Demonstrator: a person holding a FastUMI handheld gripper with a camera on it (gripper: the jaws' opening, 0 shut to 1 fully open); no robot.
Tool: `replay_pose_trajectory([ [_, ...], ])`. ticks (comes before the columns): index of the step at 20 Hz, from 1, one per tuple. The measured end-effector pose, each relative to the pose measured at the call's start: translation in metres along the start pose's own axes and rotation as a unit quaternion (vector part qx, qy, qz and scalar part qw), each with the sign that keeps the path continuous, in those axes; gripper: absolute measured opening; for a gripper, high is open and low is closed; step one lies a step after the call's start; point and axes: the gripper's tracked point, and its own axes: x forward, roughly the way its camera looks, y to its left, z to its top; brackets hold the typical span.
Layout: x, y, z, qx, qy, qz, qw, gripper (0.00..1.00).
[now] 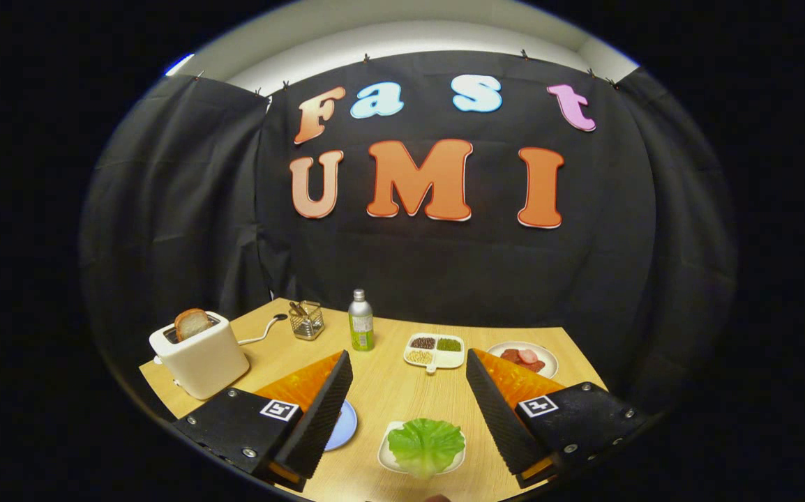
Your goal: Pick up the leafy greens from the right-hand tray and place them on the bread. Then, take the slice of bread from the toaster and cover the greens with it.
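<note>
A green leaf of lettuce (425, 445) lies on a small white tray (386, 457), low between my two fingers and nearer than their tips. My gripper (408, 359) is open wide above the table with nothing held. A blue plate (344, 427) sits to the left of the tray. My left finger (319, 411) hides most of the plate, so I cannot tell what lies on it. A cream toaster (200, 355) stands beyond the left finger, with a browned slice of bread (192, 323) sticking up from its slot.
On the wooden table (385, 383), beyond the fingertips, stand a green-labelled bottle (360, 321), a wire basket (306, 321), a white divided dish of grains (434, 351) and a plate of meat slices (522, 357). The toaster's cord (263, 331) trails toward the basket.
</note>
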Motion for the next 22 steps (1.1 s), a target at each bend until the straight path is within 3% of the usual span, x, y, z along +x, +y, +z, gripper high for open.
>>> replay_pose_trajectory([
  [10, 0.026, 0.002, -0.064, 0.017, 0.150, 0.033, 0.988, 0.99],
  [22, 0.053, -0.002, -0.150, 0.007, 0.309, 0.051, 0.950, 0.99],
])
